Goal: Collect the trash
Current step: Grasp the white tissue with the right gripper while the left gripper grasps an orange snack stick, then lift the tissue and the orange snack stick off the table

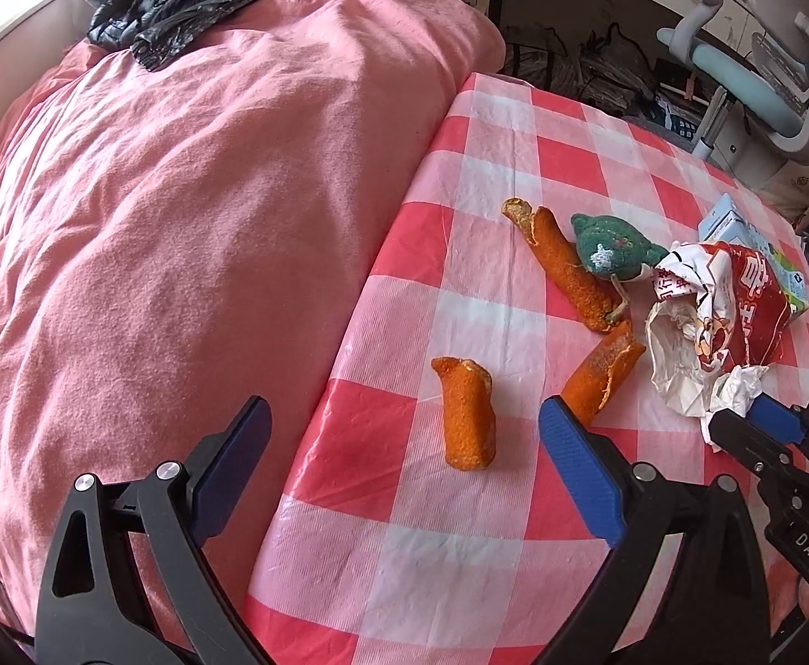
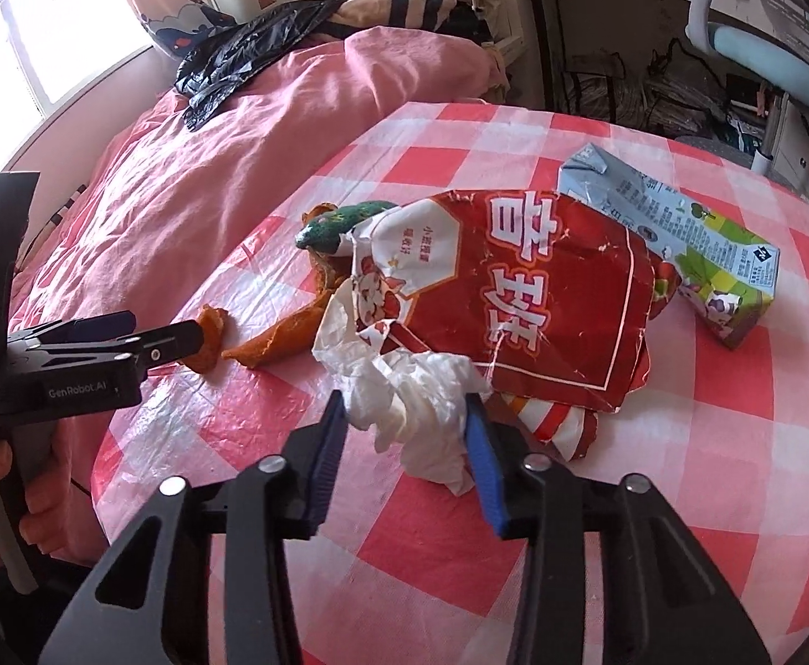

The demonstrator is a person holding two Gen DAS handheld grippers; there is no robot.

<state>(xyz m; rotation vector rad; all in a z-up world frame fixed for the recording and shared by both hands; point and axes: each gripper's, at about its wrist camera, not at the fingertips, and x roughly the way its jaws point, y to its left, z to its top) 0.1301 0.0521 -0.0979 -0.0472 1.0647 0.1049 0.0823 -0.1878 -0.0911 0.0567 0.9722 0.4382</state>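
A red-and-white checked tablecloth (image 2: 349, 499) covers the table, which stands against a bed under a pink blanket (image 1: 183, 194). The landmark is the crumpled red snack bag (image 2: 543, 299) lying on the cloth.

At the near edge of that bag lies a wad of white tissue (image 2: 421, 393). The right gripper (image 2: 404, 432) has the wad between its blue pads, its jaws narrowed, both pads touching the paper.

Left of the bag, the left gripper (image 1: 404, 426) hovers above the cloth with its jaws spread wide and nothing held. A short piece of orange peel (image 1: 466, 413) lies on the cloth between its fingers, touching neither. A second peel piece (image 1: 604, 371) lies between that one and the bag, beside the left gripper's right finger. A longer strip of peel (image 1: 565, 266) lies further back, with a dark green mouldy lump (image 1: 615, 246) beside it, touching the bag's far left corner.

Behind the bag to the right lies a flattened drink carton (image 2: 698, 244), partly under the bag's edge.

Far beyond the bag, a black plastic bag (image 2: 238, 66) rests on the blanket, and a pale blue chair (image 1: 753, 77) stands past the table.
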